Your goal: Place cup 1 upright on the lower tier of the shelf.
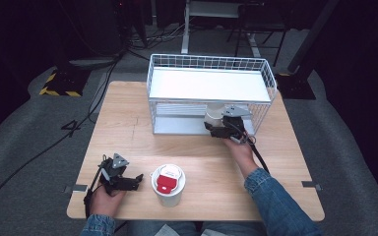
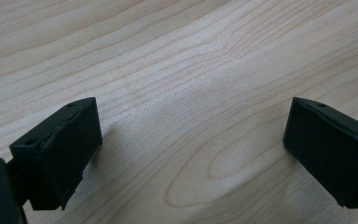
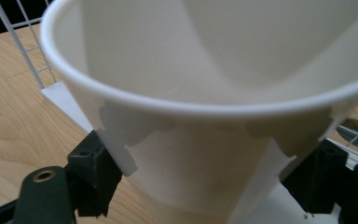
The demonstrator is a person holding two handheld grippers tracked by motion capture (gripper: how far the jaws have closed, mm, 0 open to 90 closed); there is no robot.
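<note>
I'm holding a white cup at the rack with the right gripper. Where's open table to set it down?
Bare wood lies left of the wire rack, and between the rack's front and the cup with the red insert. The near right corner of the table is crossed by the forearm. The white cup sits at the rack's lower shelf, where it is crowded.

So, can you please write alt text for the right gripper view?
The right gripper holds a white paper cup between its two black jaws, seen close up. Behind it are a white wire rack and the wooden table.
</note>
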